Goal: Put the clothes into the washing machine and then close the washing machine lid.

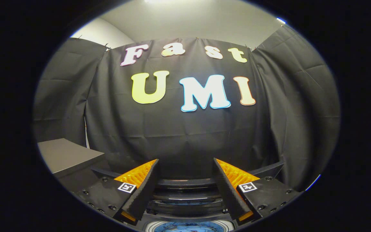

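Hovering spread apart and empty, the tongs (185,167) sit above the washing machine (188,193), whose drum opening (190,227) lies near, below and between the fingers, with blue clothes (188,228) apparently inside. The lid looks raised at the far side; pushing it off-centre could let it slip or slam.

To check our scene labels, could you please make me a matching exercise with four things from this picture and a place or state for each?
Things:
1. tongs
2. blue clothes
3. grey flat-topped block
4. black cloth wall

Places or states:
A. far beyond the fingers
B. open, nothing between them
C. inside the washing machine's round drum, below the fingers
D. beside the left finger

Pairs: 1-B, 2-C, 3-D, 4-A.
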